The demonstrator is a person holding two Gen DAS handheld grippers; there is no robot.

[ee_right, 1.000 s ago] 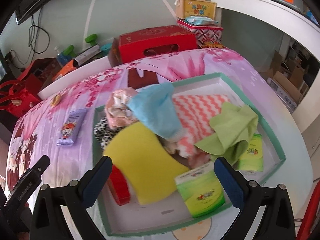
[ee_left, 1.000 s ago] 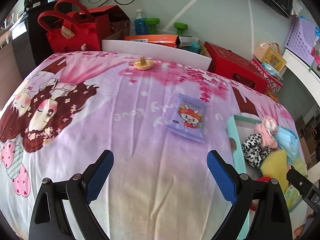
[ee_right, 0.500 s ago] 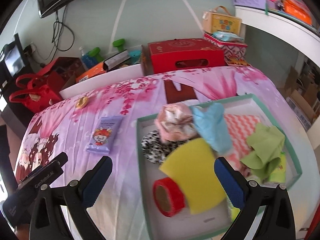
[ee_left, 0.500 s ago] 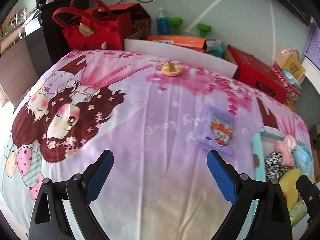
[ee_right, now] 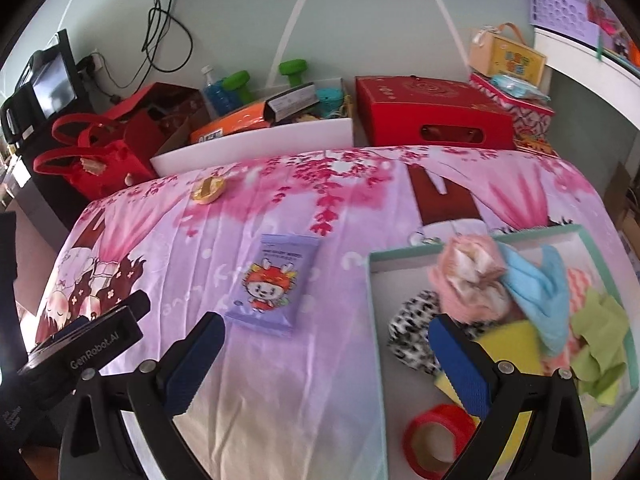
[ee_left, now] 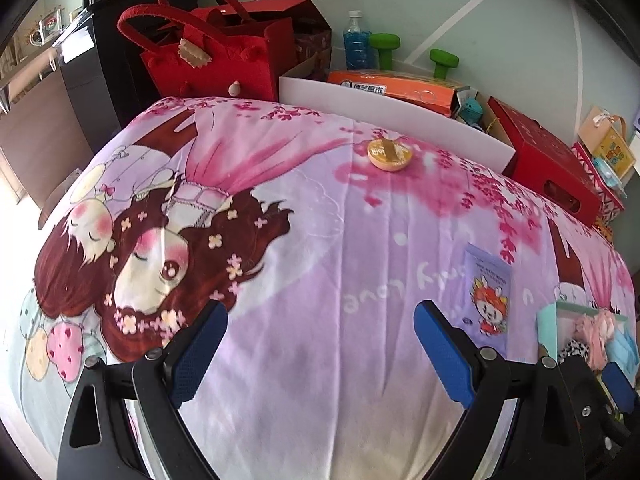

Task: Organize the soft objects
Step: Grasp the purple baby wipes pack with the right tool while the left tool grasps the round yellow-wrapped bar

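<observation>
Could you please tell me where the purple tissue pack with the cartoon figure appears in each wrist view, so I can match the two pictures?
Left wrist view: the purple tissue pack lies flat on the bedspread at right of centre, just left of the green tray.
Right wrist view: the pack lies at centre, left of the tray.
Shared landmark: the round yellow tin near the far edge of the bed.
</observation>
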